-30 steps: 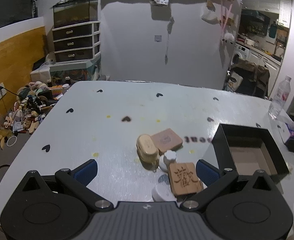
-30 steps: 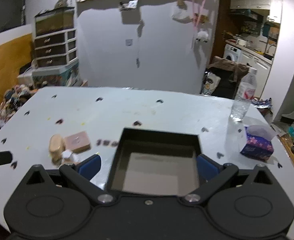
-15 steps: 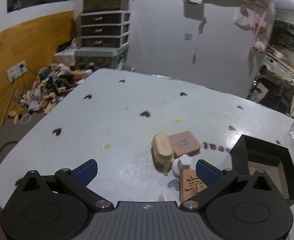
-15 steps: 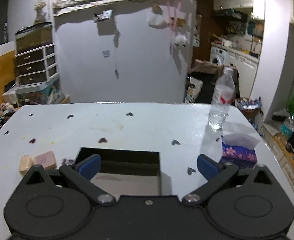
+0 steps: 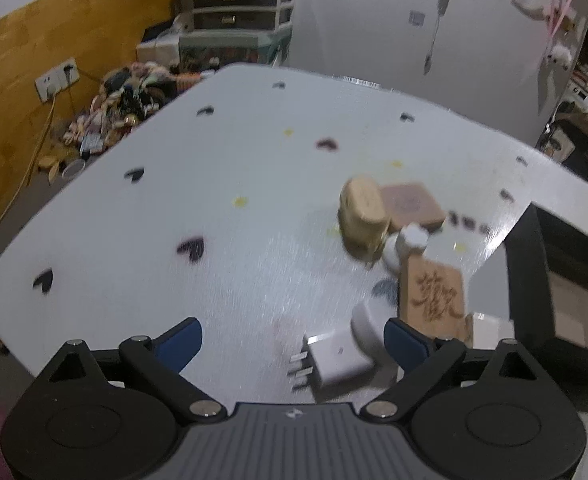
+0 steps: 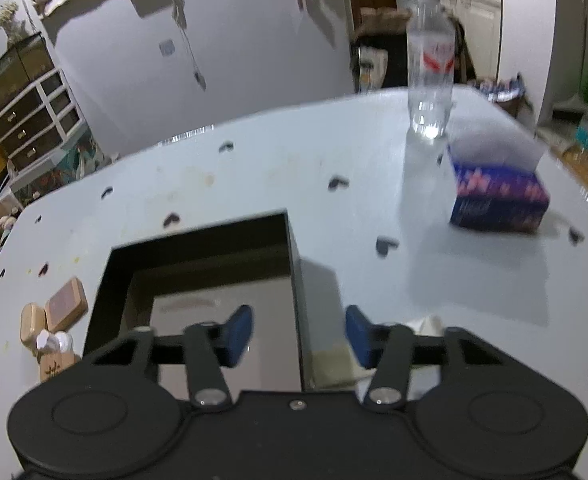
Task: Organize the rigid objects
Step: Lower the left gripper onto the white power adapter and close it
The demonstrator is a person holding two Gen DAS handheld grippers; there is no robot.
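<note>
While your left gripper [image 5: 292, 342] tilts down over the near part of the white table [image 5: 214, 216], its jaws stand wide, having just closed a little, and they grip nothing. A white charger [image 5: 336, 358] lies on the table between the blue pads, nearer the right-hand pad [image 5: 404, 340], prongs pointing left; the pads do not press on it. Just beyond that pad a white rounded piece [image 5: 364, 326] touches the charger. Behind it lies a wooden block [image 5: 434, 296] with carved characters, then a small white bottle [image 5: 408, 242], then a rounded wooden case [image 5: 362, 210] and a pinkish flat block [image 5: 412, 204] side by side, all clustered toward the table's right half. The black box [image 5: 534, 280] sits at the right edge of this view, its brown floor showing. Motion blur softens the details.

From your right wrist, the right gripper [image 6: 298, 338] hangs over the black box [image 6: 198, 240], jaws partly closed and just now narrowing. The box's right wall stands between the pads: one pad [image 6: 236, 334] is over the box floor, the other [image 6: 360, 336] outside. You cannot tell whether either pad touches the wall. Left of the box, near the table's left edge, lie the pinkish flat block [image 6: 66, 308], the rounded wooden case [image 6: 32, 326], the small white bottle [image 6: 52, 342] and the carved wooden block [image 6: 56, 366]. Toward the far right corner stand a clear water bottle [image 6: 430, 68] and a blue tissue box [image 6: 498, 196].
</note>
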